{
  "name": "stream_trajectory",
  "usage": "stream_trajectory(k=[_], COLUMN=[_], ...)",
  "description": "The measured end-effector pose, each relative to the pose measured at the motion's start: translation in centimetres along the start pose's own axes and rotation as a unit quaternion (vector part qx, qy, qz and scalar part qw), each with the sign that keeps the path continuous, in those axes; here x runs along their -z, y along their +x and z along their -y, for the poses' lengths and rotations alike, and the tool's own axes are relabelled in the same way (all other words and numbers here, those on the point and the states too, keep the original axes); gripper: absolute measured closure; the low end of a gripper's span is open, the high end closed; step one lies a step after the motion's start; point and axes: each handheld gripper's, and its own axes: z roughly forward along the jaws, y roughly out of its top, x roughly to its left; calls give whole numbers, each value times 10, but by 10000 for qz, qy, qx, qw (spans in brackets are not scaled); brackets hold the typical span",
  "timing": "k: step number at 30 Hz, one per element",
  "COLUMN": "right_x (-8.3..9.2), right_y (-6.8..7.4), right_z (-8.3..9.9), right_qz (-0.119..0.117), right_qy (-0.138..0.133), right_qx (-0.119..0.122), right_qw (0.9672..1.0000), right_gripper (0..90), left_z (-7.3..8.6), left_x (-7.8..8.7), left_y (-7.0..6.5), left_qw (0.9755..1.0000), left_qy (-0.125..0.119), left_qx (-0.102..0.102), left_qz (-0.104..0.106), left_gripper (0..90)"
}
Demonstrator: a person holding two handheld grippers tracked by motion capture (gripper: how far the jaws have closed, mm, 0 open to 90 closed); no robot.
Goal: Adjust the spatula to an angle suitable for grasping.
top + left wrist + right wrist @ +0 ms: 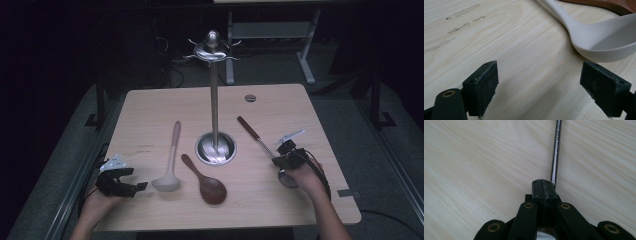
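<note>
A tall metal utensil stand (214, 95) rises from a round base (216, 149) at the table's middle. A white ladle (170, 162) and a brown wooden spoon (207, 185) lie left of and in front of it. A metal utensil with a brown handle (250, 129) lies to the right, its head under the person's right hand. My left gripper (136, 179) is open just left of the ladle's bowl (599, 42), with bare table between its jaws (544, 87). My right gripper (543, 188) is shut, pads together, with the utensil's thin metal shaft (556, 150) running just beside its tip.
The light wood table (150, 110) has a small round grommet (250, 98) near its far edge. The wooden spoon's edge (614, 5) shows beyond the ladle. Faint scuff marks (461, 15) lie on the tabletop. The surroundings and floor are dark.
</note>
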Motion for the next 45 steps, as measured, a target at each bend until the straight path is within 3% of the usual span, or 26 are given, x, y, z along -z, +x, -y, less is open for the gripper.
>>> stream_trajectory(k=[6, 11, 18, 27, 45], right_x=[2, 7, 16, 5, -11], right_y=[-8, -8, -8, -11, -21], right_z=[2, 3, -12, -35, -105], right_qz=[45, -94, -129, -277, -66], right_qy=[-13, -140, -354, 9, 775], right_qx=[-14, -60, -164, -44, 229], right_qw=[10000, 9998, 9992, 9996, 9967], right_gripper=[900, 896, 736, 620, 622], left_z=[0, -1, 1, 1, 3], left_x=[0, 0, 4, 4, 4], left_y=[1, 1, 0, 2, 3], left_qw=[10000, 10000, 10000, 10000, 10000], left_qy=[71, 57, 34, -10, 15], left_qx=[-12, -19, -51, -11, 6], left_qz=[9, 35, -18, -12, 82], left_gripper=[149, 149, 149, 149, 149])
